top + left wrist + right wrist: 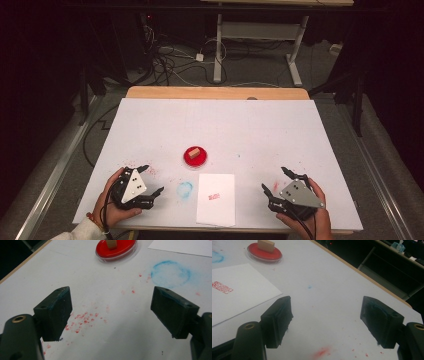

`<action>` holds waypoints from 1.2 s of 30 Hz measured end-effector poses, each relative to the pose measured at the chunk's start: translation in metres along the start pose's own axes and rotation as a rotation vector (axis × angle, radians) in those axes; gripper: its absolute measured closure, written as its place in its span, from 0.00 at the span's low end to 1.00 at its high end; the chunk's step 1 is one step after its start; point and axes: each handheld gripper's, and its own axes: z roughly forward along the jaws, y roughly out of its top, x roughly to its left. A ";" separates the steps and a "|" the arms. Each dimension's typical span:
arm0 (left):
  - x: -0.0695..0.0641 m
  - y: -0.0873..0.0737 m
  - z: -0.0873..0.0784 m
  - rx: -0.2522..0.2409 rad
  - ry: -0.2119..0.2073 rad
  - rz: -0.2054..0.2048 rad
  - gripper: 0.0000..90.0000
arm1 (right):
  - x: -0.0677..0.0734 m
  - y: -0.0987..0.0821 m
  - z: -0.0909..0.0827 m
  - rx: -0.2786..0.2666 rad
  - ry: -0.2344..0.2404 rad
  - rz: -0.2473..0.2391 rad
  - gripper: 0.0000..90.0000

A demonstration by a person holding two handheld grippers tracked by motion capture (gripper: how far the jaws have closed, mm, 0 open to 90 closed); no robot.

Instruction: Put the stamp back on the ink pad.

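Bench (300,130): white top with a wood edge at the far side, speckled with red ink near both hands and one blue ring smudge (184,190) front-centre, probably where an inked thing sat or was pressed. Paper (216,199): white sheet at the front edge, between the two hands, carrying one small red stamp print (214,196); placed centrally, likely so either hand can reach it. Ink pad (195,156): round red dish just beyond the paper's far left corner, apart from it. Stamp (194,151): small tan block resting on the pad, upright as far as can be told, presumably parked there to stay inked. Left claw (153,181): jaws spread wide, empty, held low over the bench left of the blue ring; its own view looks past the ring toward the pad. Right claw (273,182): jaws likewise wide apart, nothing between them, right of the paper and well apart from the stamp. Both hands sit back at the front edge, reading as a rest position, with the print already on the paper.
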 end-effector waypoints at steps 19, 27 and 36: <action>0.001 0.000 -0.004 -0.014 0.004 -0.006 0.19 | 0.004 0.003 -0.001 0.000 0.006 -0.018 0.29; 0.000 0.000 -0.004 -0.009 -0.002 -0.003 0.19 | 0.004 0.003 -0.002 -0.004 0.006 -0.018 0.29; 0.001 0.000 -0.001 -0.001 -0.004 -0.011 0.19 | 0.004 0.002 -0.001 -0.005 0.014 -0.015 0.29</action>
